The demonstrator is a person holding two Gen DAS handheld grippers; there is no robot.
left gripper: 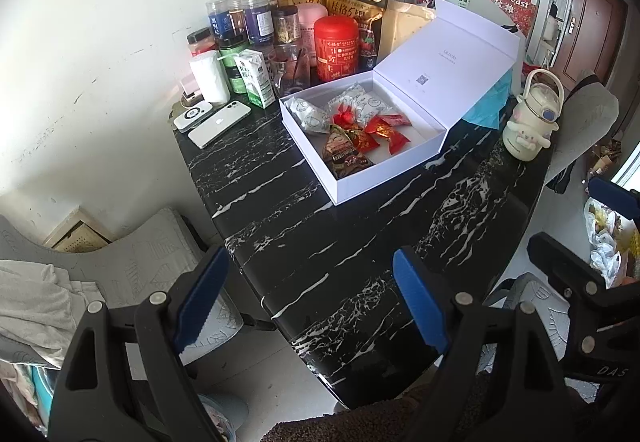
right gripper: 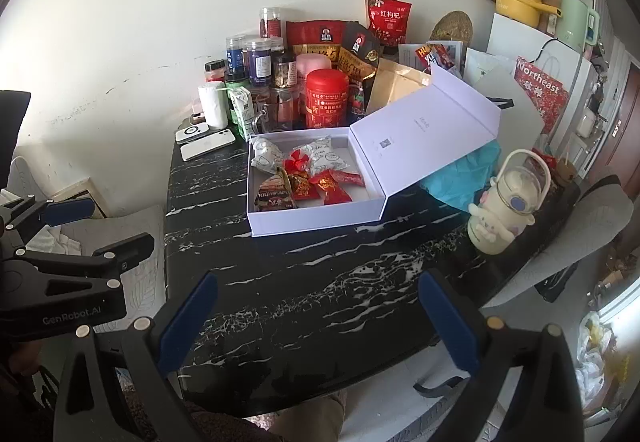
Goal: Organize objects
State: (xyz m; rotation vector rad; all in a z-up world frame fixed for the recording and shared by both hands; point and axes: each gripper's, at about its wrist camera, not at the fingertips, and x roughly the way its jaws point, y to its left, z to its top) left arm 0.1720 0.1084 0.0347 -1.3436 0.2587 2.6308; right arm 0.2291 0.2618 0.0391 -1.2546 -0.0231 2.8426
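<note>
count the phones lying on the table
1 phone for certain: the white phone lies face down near the table's far left corner, in front of the milk carton. The white device beside it may be a charger, not a phone.

Bare black marble table (right gripper: 320,282) before the open white box (right gripper: 316,219).
Behind the box, crowding jars and packets (right gripper: 326,97); right of it, a cream bottle (right gripper: 500,217).

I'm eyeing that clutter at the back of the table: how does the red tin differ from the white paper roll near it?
The red tin is bright red with printed gold lettering; the white paper roll is plain white. The tin looks wider and sits beside the open white box; the roll is slimmer and stands further left, behind the white phone. Both are upright cylinders on the black marble table.
</note>
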